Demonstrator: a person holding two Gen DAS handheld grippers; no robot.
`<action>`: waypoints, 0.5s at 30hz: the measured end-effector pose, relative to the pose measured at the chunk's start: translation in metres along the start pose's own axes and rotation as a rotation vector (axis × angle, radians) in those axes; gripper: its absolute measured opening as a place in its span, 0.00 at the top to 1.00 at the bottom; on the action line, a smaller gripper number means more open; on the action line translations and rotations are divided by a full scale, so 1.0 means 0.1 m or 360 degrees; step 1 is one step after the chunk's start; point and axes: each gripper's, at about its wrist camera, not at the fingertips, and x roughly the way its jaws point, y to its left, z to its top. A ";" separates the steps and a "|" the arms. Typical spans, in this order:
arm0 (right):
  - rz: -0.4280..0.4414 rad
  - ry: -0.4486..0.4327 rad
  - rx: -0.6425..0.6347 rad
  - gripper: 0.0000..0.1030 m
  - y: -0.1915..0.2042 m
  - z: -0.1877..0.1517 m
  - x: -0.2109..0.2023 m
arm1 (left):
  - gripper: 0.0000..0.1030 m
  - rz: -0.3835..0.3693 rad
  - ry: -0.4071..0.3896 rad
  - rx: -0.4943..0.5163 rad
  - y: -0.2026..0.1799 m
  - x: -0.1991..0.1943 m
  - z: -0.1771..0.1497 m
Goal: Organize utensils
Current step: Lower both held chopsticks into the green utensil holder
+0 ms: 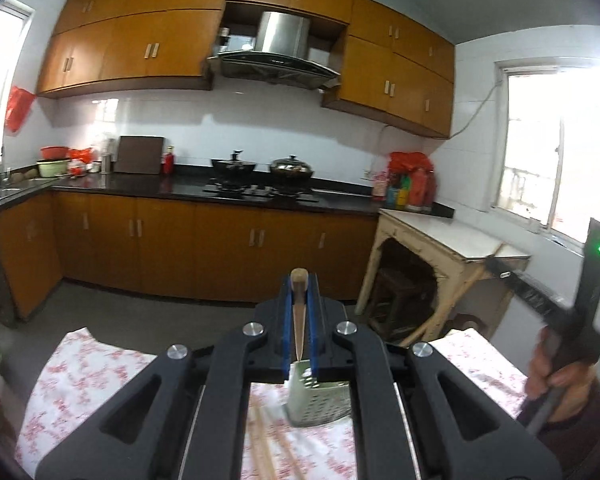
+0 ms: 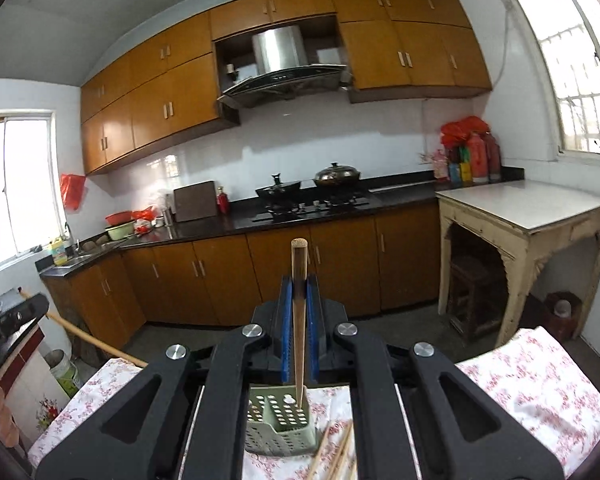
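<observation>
So each gripper's clamped on one chopstick: left gripper [image 1: 299, 292] on a chopstick [image 1: 299, 320], right gripper [image 2: 299, 296] on another chopstick [image 2: 299, 320], both above the green utensil holder [image 2: 278, 424]. Loose chopsticks [image 2: 336, 452] lie beside it on the floral tablecloth [image 2: 532, 384].
</observation>
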 end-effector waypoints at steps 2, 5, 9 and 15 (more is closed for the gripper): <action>0.0008 -0.0002 -0.0020 0.93 0.06 -0.04 0.09 | 0.93 -0.0024 0.0016 0.0010 -0.08 0.10 0.00; 0.0012 0.0046 -0.0026 0.93 0.09 -0.12 0.25 | 0.93 -0.0045 0.0082 0.0018 -0.18 0.28 -0.07; 0.0009 0.0126 -0.0023 0.93 0.11 -0.24 0.43 | 0.93 -0.0038 0.0171 0.0039 -0.23 0.52 -0.20; 0.0020 0.0264 0.0034 0.93 0.06 -0.41 0.71 | 0.93 -0.0004 0.0275 0.0070 -0.22 0.84 -0.34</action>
